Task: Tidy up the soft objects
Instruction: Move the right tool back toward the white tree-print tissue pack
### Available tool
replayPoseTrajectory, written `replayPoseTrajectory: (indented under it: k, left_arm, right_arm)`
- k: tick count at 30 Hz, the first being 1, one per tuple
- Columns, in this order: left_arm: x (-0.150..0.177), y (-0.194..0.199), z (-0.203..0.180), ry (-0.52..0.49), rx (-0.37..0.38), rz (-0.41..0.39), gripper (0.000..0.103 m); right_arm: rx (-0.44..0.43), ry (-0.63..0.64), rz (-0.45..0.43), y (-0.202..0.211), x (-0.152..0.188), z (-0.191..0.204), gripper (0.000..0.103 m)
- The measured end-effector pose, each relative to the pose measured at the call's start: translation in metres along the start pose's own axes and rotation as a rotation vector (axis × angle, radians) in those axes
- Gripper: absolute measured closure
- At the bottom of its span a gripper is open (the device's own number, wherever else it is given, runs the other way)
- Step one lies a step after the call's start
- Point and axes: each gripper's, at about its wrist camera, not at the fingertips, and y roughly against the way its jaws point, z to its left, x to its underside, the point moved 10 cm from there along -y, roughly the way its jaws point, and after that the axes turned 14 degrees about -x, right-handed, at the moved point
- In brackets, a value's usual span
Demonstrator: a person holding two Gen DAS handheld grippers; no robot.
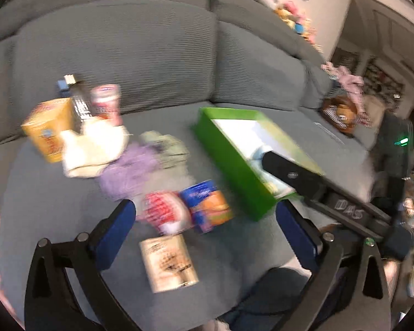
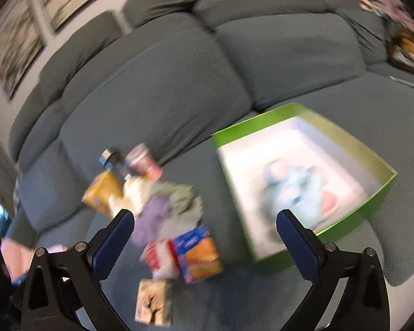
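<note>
Holding both grippers wide and empty, left (image 1: 205, 220) and right (image 2: 205, 229), we are seeing a pale blue soft toy (image 2: 292, 193) lying inside the green box (image 2: 353, 149) on the sofa (image 2: 179, 82).

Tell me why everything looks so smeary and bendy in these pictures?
Left wrist view: motion blur smears the purple cloth and the cans; the fisheye lens bends the couch. Right wrist view: the blue soft thing inside the green box is a fuzzy blob, and the wall pictures curve at the edge.
</note>
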Motion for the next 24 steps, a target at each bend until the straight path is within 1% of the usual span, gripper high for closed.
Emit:
replayPoseTrajectory:
  k: [1,3,7,9,10,12,14,20,24]
  left_arm:
    - [0.007,0.002,0.011,0.015,-0.024,-0.003,0.002]
    - [0.02,0.001,0.023,0.045,-0.033,0.013,0.002]
    - [0.05,-0.005,0.048,0.174,0.006,0.061,0.003]
    - [0.058,-0.008,0.055,0.209,0.004,0.079,0.003]
    - [0.061,-0.009,0.058,0.213,-0.008,0.085,0.003]
    - [0.064,-0.011,0.063,0.199,-0.062,0.083,0.003]
    - [0.069,-0.015,0.067,0.19,-0.093,0.087,0.003]
    - [0.083,-0.025,0.074,0.211,-0.069,0.121,0.003]
    - [0.087,-0.027,0.072,0.231,-0.008,0.142,0.005]
  right_arm:
    - [-0.007,-0.002,0.009,0.0,0.005,0.006,0.0]
    - [-0.023,-0.017,0.022,0.0,0.017,0.013,0.0]
    - [-0.065,-0.06,0.079,-0.005,0.046,0.018,0.0]
    - [-0.068,-0.073,0.115,-0.01,0.06,0.02,0.0]
    - [-0.066,-0.081,0.137,-0.013,0.066,0.02,0.0]
    - [-0.067,-0.083,0.182,-0.019,0.078,0.021,0.0]
    - [-0.07,-0.074,0.204,-0.023,0.086,0.025,0.0]
    - [-0.079,-0.077,0.227,-0.027,0.092,0.031,0.0]
    - [-0.098,-0.114,0.249,-0.031,0.099,0.033,0.0]
